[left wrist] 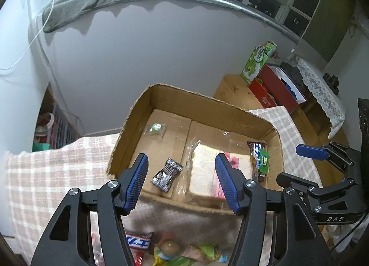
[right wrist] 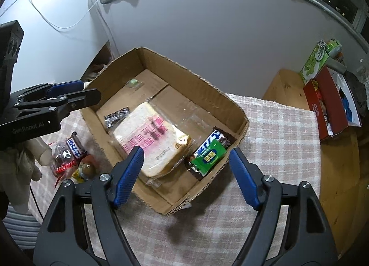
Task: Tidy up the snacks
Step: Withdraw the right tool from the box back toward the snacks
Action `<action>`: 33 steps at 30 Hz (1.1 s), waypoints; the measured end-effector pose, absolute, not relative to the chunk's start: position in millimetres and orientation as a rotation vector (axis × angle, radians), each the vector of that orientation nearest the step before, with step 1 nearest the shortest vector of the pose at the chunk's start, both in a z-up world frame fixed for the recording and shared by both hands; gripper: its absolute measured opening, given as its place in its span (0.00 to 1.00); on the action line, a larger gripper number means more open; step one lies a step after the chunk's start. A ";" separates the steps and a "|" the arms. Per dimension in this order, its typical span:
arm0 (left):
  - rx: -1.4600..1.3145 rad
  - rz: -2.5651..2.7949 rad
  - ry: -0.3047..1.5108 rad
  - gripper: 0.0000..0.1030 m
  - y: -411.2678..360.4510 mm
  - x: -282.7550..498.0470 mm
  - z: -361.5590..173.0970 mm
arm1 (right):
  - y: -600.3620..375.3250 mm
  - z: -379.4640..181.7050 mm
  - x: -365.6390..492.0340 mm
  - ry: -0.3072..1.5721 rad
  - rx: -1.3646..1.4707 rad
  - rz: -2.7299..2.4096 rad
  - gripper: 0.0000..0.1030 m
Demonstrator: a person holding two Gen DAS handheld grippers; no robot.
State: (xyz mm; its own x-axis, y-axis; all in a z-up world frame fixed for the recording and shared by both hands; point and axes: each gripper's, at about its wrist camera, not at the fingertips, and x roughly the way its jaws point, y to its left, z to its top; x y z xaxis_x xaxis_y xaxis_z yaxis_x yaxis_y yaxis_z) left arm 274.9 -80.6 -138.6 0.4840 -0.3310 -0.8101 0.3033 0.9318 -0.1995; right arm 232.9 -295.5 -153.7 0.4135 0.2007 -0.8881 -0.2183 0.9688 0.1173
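Note:
An open cardboard box [left wrist: 147, 102] [right wrist: 239, 116] stands on a checked cloth. In it lie a wrapped bread loaf [left wrist: 205, 171] [right wrist: 147, 141], a green and brown Snickers bar [left wrist: 259, 157] [right wrist: 208, 153], a small dark candy wrapper [left wrist: 167, 173] [right wrist: 116, 115] and a small clear packet [left wrist: 155, 128] [right wrist: 133, 82]. Loose snacks [left wrist: 161, 247] [right wrist: 71, 157] lie on the cloth outside the box's near-left side. My left gripper [left wrist: 182, 162] is open and empty above the box's near edge. My right gripper [right wrist: 185, 153] is open and empty over the box's near right corner.
A wooden side table [left wrist: 233, 90] [right wrist: 288, 88] to the right holds a green box [left wrist: 257, 60] [right wrist: 316, 63] and a red box [left wrist: 274, 88] [right wrist: 329, 106]. A grey wall [left wrist: 150, 46] rises behind the box. The checked cloth [left wrist: 46, 173] [right wrist: 276, 139] covers the table.

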 end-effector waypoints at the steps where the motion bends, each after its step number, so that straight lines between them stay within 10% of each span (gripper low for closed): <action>1: -0.036 -0.386 0.992 0.58 -77.5 272.0 -138.4 | -293.8 -151.9 230.4 1.110 -0.013 0.270 0.77; 33: -0.118 -0.401 1.156 0.35 -32.2 143.4 -201.8 | -214.4 -212.4 149.0 1.260 -0.058 0.532 0.66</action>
